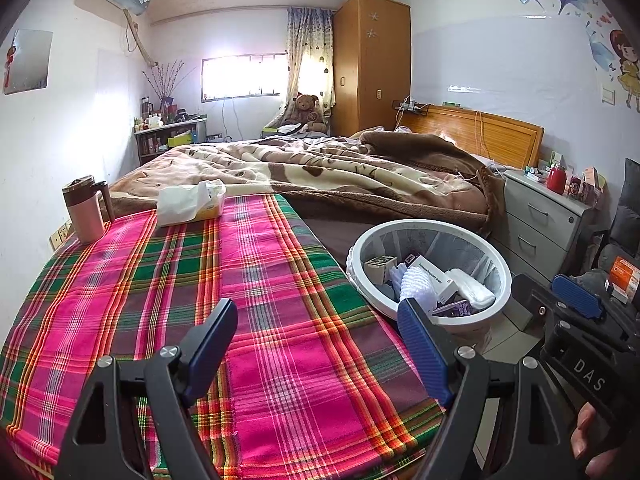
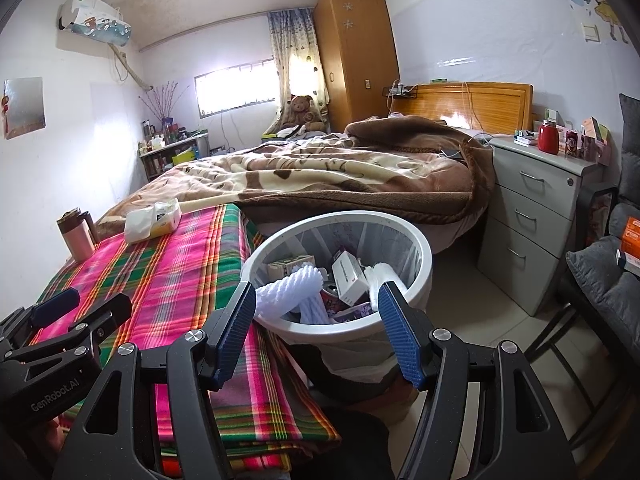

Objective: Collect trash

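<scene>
White bin (image 2: pixel 416 256) off the bench's (image 1: pixel 160 300) right edge held boxes and foam; both my left gripper (image 1: pixel 320 344) and right gripper (image 2: pixel 318 320) hung released, empty. I judged the tissue pack (image 1: pixel 188 202) at the far edge next, needing a gentle squeeze.

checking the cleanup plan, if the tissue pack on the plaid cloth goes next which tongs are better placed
Left, probably. The left tongs hang open over the plaid cloth, facing the tissue pack at its far end. The right tongs are open over the trash bin, off the table's side.
</scene>
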Available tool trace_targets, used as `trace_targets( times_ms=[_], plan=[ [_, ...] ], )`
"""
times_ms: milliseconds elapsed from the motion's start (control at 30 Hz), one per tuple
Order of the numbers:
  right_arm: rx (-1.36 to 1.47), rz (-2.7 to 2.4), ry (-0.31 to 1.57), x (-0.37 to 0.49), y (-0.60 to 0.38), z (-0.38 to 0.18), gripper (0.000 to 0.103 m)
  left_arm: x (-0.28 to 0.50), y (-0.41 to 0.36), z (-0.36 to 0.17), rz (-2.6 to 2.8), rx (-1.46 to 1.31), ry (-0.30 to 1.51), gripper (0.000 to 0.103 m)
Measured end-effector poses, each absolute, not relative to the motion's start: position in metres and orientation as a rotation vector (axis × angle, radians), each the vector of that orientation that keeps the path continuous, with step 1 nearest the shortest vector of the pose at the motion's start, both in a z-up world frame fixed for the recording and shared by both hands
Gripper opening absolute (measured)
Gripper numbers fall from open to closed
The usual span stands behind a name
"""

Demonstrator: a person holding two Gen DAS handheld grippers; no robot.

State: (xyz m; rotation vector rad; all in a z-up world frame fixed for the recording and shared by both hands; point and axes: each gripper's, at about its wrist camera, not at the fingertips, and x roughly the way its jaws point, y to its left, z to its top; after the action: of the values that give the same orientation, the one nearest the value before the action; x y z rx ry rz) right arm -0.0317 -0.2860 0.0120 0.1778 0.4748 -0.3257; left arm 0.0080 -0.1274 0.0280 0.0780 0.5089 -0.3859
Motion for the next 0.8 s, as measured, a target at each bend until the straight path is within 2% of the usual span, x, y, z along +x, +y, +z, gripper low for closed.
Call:
trace_targets(
  times_ms=[800],
  plan=[
    [0.179,-0.324,0.474,-0.0331,-0.2845,0.0133,0.065,0.0076,-0.1267,0.0285,-0.381,0.073,0.506,0.084]
  ],
)
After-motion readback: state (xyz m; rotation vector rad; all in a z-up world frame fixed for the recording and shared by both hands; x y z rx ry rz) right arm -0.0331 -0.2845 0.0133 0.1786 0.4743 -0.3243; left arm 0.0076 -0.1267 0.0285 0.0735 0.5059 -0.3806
